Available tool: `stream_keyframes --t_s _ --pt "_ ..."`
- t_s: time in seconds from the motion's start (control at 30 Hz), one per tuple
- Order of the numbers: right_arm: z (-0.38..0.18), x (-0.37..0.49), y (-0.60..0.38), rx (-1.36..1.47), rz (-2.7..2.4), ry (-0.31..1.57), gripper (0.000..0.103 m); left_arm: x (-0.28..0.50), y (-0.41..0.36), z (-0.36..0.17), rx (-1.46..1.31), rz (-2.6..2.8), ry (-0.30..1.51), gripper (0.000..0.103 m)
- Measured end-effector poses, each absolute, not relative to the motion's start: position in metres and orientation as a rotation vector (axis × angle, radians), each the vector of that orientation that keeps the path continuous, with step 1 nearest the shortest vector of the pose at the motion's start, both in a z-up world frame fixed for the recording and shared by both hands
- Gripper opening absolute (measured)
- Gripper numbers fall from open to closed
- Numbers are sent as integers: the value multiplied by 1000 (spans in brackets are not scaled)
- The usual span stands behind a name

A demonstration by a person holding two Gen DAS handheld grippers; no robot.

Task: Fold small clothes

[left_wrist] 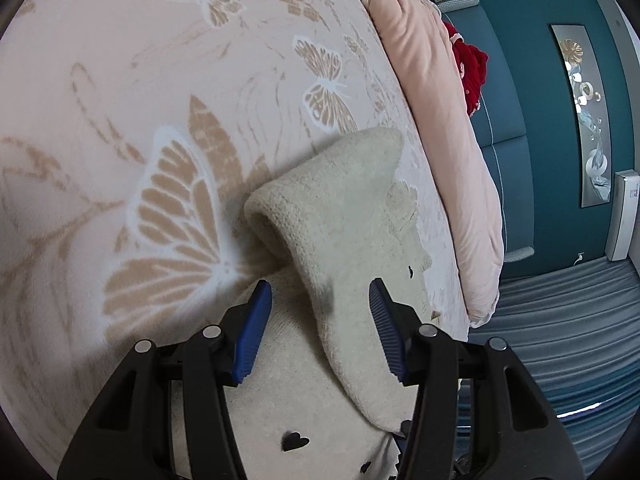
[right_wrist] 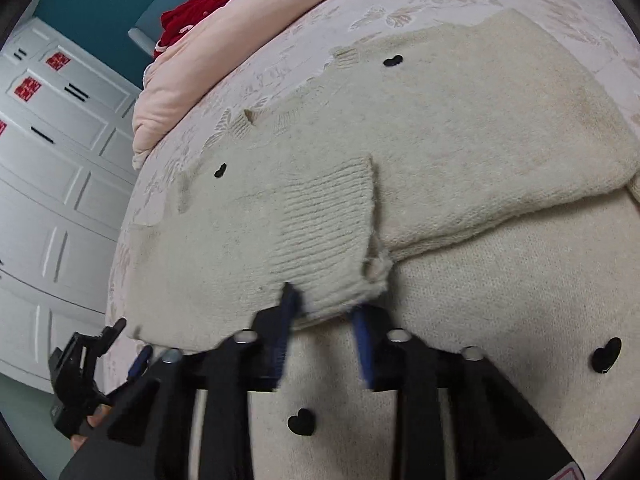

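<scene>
A bed (left_wrist: 120,60) spread with a pink butterfly-print blanket (left_wrist: 180,200) fills the scene, a folded peach quilt (left_wrist: 440,120) along its far edge beside a red garment (left_wrist: 474,68). On the blanket lies a cream knit sweater (right_wrist: 460,140) dotted with black hearts, one sleeve (right_wrist: 500,168) folded across its body. The left gripper (left_wrist: 318,312) hovers over a raised fold of the sweater, blue pads (left_wrist: 252,332) standing apart and touching nothing. The right gripper (right_wrist: 326,320), motion-blurred, has its pads at the ribbed cuff (right_wrist: 324,232); whether it has clamped on the cuff cannot be told.
</scene>
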State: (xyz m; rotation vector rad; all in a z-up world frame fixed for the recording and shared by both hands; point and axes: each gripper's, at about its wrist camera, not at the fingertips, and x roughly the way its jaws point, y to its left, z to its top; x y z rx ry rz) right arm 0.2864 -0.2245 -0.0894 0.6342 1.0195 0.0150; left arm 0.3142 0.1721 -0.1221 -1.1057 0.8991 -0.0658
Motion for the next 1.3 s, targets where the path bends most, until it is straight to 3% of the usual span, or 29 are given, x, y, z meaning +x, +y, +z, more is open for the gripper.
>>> stream_keyframes --t_s 0.2,0.33,0.43,0.63,0.83,0.97,1.13,1.23,1.3 --pt "-34 301 -216 558 86 914 7 332 175 -102 -1082 -40 849 42" --pt "54 303 -227 459 148 694 7 349 168 -89 -1009 -27 846 21" --pt "80 298 -254 368 94 616 7 356 152 -90 -917 -41 867 17" --pt "-57 323 -310 325 -155 990 6 355 119 -124 -854 -4 972 10" --pt "-17 304 -330 503 -40 777 6 358 121 -120 -810 5 964 10" --pt "-82 318 -334 440 -123 1009 6 357 116 -126 -758 -1 961 11" --pt "-66 292 -344 564 -71 856 6 354 109 -126 -658 -21 941 12" --pt "-94 306 -335 425 -91 1000 6 354 110 -126 -652 -30 938 12" --pt "-85 303 -338 445 -73 971 10 354 112 -127 -665 -34 939 12"
